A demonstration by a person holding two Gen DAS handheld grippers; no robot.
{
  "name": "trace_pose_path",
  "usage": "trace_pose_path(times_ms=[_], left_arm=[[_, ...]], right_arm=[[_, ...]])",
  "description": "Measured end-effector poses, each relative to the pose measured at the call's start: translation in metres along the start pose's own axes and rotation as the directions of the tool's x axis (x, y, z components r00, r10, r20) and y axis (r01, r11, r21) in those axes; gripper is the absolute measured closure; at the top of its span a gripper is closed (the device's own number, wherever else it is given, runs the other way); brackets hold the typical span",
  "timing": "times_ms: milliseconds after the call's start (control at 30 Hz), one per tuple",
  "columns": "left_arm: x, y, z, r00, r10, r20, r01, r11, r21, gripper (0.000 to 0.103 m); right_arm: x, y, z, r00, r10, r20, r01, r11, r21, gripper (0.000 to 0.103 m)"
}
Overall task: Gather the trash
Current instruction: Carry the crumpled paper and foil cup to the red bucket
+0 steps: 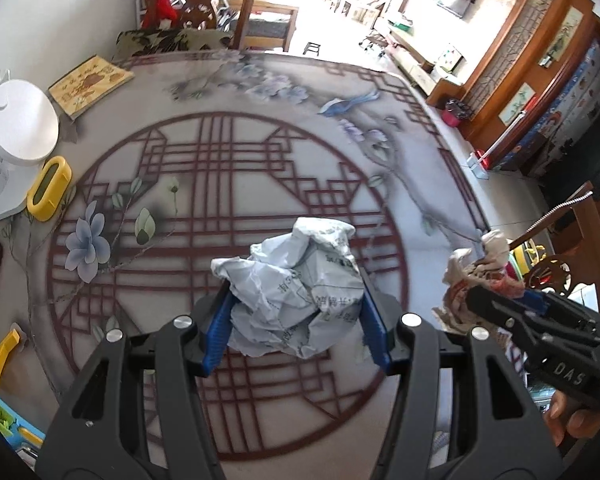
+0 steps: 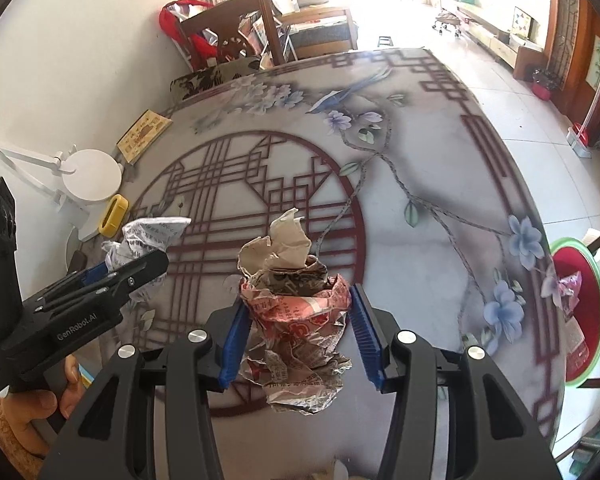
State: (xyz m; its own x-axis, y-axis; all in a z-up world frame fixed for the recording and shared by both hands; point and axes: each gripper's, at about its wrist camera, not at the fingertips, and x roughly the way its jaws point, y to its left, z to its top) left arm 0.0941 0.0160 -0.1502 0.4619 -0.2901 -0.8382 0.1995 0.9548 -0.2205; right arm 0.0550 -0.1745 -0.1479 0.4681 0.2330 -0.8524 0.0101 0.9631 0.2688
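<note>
A crumpled ball of grey-white printed paper (image 1: 296, 288) hangs above the patterned table (image 1: 260, 152), with my left gripper (image 1: 296, 316) shut on it between its blue pads. A crumpled wad of red and tan newspaper (image 2: 296, 312) is clamped in my right gripper (image 2: 296, 332), also lifted off the tabletop. The right gripper and its wad (image 1: 480, 276) show at the right of the left wrist view. The left gripper and its grey paper (image 2: 148, 240) show at the left of the right wrist view. A bin with a red liner (image 2: 576, 312) stands off the table's right edge with trash inside.
A white lamp base (image 1: 20, 124), a yellow holder (image 1: 48, 188) and a yellow book (image 1: 88, 84) lie along the table's left side by the wall. A wooden chair (image 1: 220, 8) stands at the far end. A hand (image 2: 40, 400) holds the left gripper's handle.
</note>
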Motion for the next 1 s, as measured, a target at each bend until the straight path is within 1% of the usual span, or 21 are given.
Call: trace_pose_path(times_ms=[133,500,733,1000], left_arm=[[-0.01,-0.013,-0.004,1.0,-0.012,0.015,0.012,1.0,0.026,0.049],[-0.023,-0.045,-0.015,0.998,-0.052,0.022,0.049,0.994,0.095,0.049],[-0.027,-0.067,-0.02,0.997,-0.077,0.021,0.073,0.988,0.139,0.049],[-0.027,-0.09,-0.025,0.996,-0.087,0.01,0.084,0.981,0.174,0.049]], right_arm=[[-0.013,-0.002,-0.011,1.0,-0.002,0.016,0.002,1.0,0.014,0.056],[-0.044,-0.019,-0.031,0.997,-0.03,0.067,0.025,0.997,0.069,0.056],[-0.06,-0.032,-0.044,0.995,-0.046,0.085,0.037,0.994,0.105,0.056],[-0.071,-0.053,-0.051,0.994,-0.059,0.096,0.045,0.989,0.143,0.056]])
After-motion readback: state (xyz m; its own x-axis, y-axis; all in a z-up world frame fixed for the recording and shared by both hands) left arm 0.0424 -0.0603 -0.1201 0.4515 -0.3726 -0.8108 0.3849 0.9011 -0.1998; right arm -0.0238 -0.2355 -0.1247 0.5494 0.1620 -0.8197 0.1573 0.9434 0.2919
